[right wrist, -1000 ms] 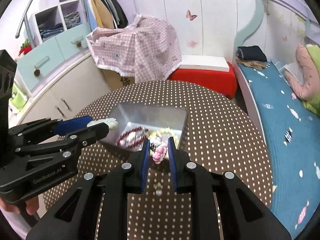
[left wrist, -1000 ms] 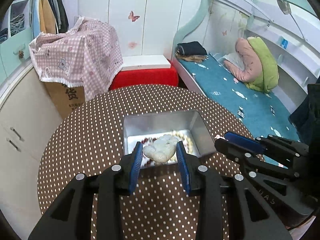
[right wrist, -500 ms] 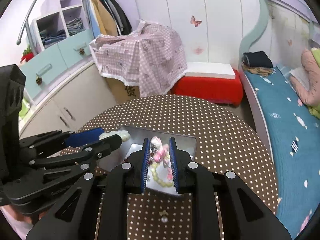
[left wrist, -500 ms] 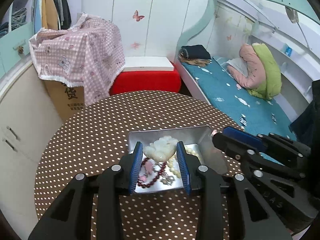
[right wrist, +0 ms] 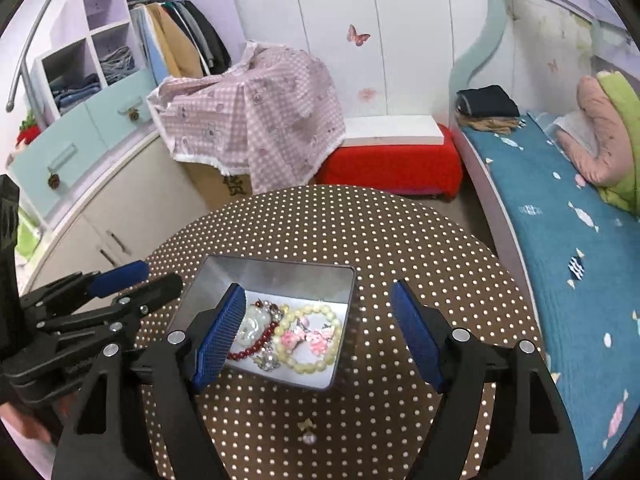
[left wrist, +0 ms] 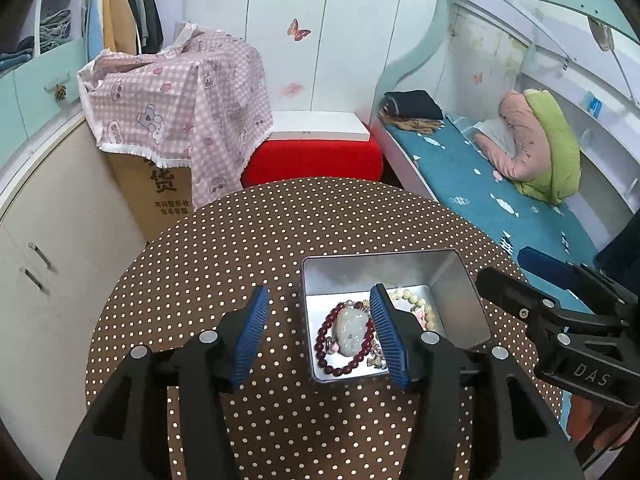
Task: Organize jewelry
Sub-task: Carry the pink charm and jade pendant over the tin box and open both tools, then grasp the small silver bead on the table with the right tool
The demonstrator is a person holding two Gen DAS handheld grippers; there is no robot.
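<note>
Bedroom, polka-dot round table [left wrist: 240,248], metal tin [left wrist: 460,280]

white wardrobe [left wrist: 320,20], red ottoman [left wrist: 312,158], blue bed [left wrist: 500,196]

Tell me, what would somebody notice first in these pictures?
Probably the shiny metal tin on the polka-dot table, with a dark red bead bracelet, a pale carved stone and a cream bead bracelet in it. Next, the bright red stool behind the table.

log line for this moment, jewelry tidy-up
phase: release | left gripper: opening, empty | right gripper: opening, empty | jade pendant: in tin | small trinket: on table
</note>
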